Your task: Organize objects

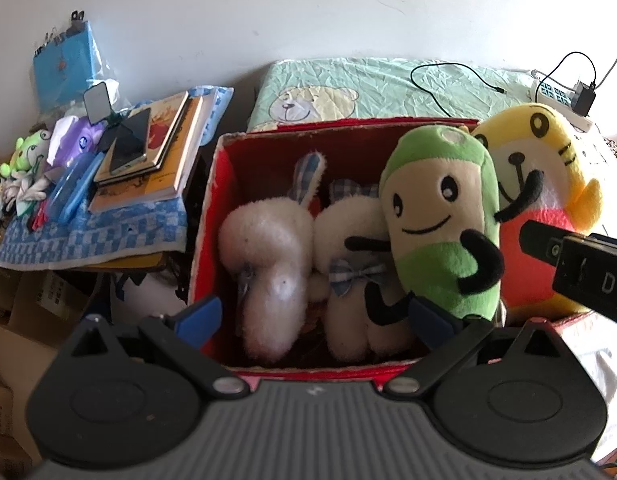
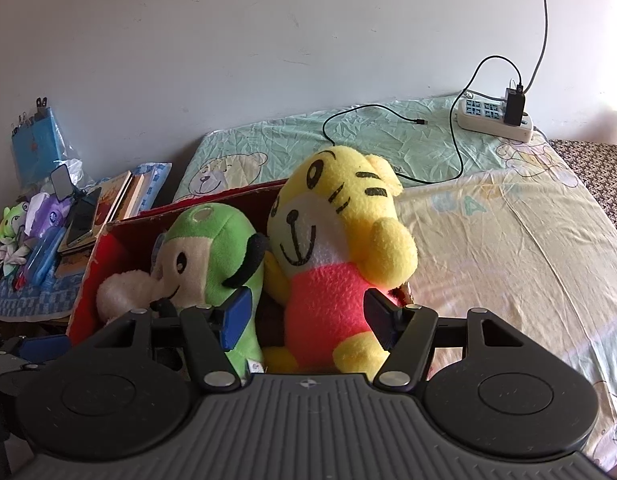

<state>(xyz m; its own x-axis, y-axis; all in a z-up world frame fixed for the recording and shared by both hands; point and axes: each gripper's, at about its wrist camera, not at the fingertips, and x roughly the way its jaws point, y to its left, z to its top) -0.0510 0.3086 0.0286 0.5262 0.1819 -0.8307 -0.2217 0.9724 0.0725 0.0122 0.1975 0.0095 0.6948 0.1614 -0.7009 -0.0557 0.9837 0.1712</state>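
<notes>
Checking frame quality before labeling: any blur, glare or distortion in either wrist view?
Left wrist: white plush soft and overexposed, strong fisheye bending the red box. Right wrist: sharper, sunlit bedsheet bright but readable, dark corner vignetting.

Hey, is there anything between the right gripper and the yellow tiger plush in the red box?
Nothing visible. The right gripper is open with the yellow tiger plush directly between its fingers, at its pink belly. The green plush leans against the tiger's left side in the red box, beside the left finger, not in the path.
</notes>
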